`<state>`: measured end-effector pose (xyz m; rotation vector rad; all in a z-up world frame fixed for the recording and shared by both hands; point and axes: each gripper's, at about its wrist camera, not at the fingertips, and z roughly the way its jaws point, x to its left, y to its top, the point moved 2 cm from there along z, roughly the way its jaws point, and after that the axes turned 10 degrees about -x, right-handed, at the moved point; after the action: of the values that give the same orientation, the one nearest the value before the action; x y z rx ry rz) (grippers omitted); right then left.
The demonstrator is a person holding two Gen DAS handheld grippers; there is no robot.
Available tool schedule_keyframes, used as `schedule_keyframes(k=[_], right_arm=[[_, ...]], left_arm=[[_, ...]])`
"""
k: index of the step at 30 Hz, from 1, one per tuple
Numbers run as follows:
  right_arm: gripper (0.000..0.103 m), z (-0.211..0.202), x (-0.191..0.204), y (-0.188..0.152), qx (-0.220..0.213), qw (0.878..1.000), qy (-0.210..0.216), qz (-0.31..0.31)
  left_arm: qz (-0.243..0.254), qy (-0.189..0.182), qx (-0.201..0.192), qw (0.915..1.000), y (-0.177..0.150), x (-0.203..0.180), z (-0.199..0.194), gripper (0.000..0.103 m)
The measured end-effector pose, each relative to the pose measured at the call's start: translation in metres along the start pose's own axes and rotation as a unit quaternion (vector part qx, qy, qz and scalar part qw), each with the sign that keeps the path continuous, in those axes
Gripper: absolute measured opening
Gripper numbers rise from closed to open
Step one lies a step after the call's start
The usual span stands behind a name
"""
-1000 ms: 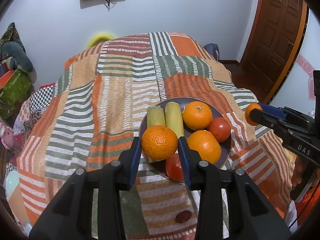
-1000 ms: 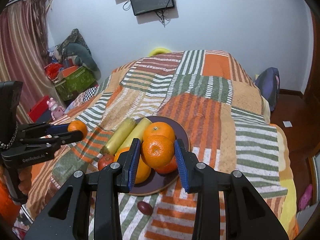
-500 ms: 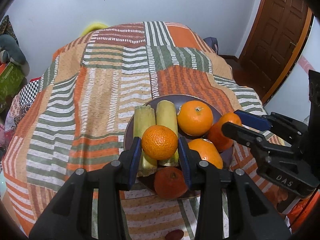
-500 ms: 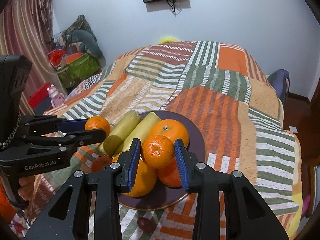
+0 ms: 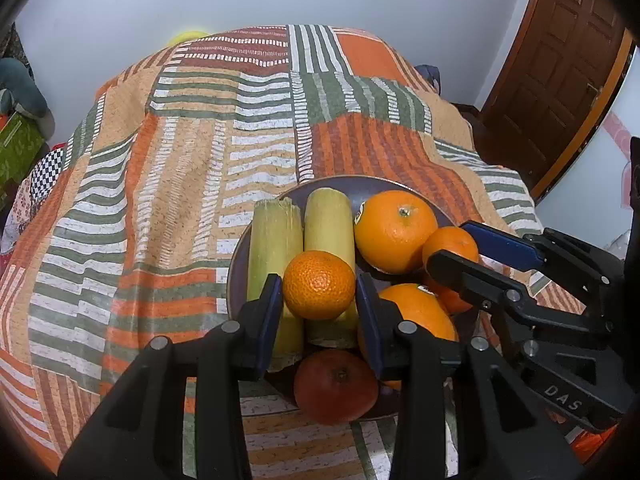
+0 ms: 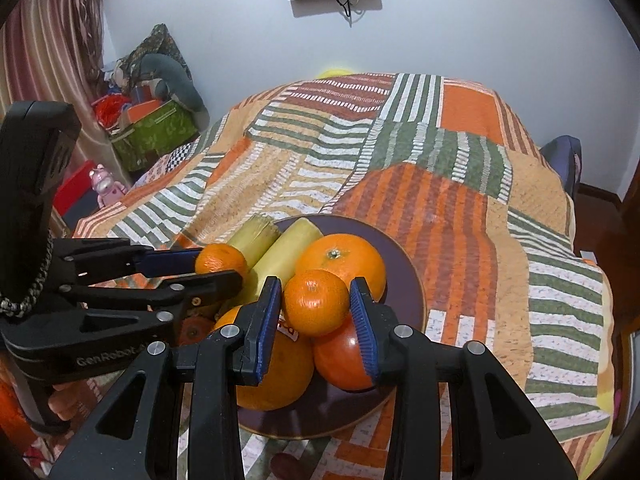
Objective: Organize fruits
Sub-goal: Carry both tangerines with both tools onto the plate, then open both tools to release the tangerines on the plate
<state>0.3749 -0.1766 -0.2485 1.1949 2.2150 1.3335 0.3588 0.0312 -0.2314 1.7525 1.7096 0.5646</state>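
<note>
- bed (image 6: 460, 208), covered by patchwork striped quilt (image 5: 192, 184), orange/green/white
- dark plate (image 6: 404, 276) directly on quilt
- 1 small dark red item (image 6: 284, 464) on quilt, just beside plate

left wrist: close, down | right wrist: close, down | shared: plate (image 5: 236, 264) (image 6: 412, 280)

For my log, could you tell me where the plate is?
In both wrist views the dark plate sits on the striped bedspread, directly below both grippers.
</note>
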Motion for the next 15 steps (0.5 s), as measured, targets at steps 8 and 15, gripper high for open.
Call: schedule_keyframes(k=[8, 15], right_arm=[[0.033, 0.002, 0.002, -0.004, -0.001, 1.000, -0.002, -0.006], [0.034, -0.010, -0.001, -0.003, -0.007, 1.000, 0.001, 0.005]], left_arm=[[-0.002, 0.002, 0.005, 1.0000, -0.001, 0.001, 0.003, 0.038], [-0.016, -0.003, -0.007, 0.9998, -0.002, 0.002, -0.009, 0.044]])
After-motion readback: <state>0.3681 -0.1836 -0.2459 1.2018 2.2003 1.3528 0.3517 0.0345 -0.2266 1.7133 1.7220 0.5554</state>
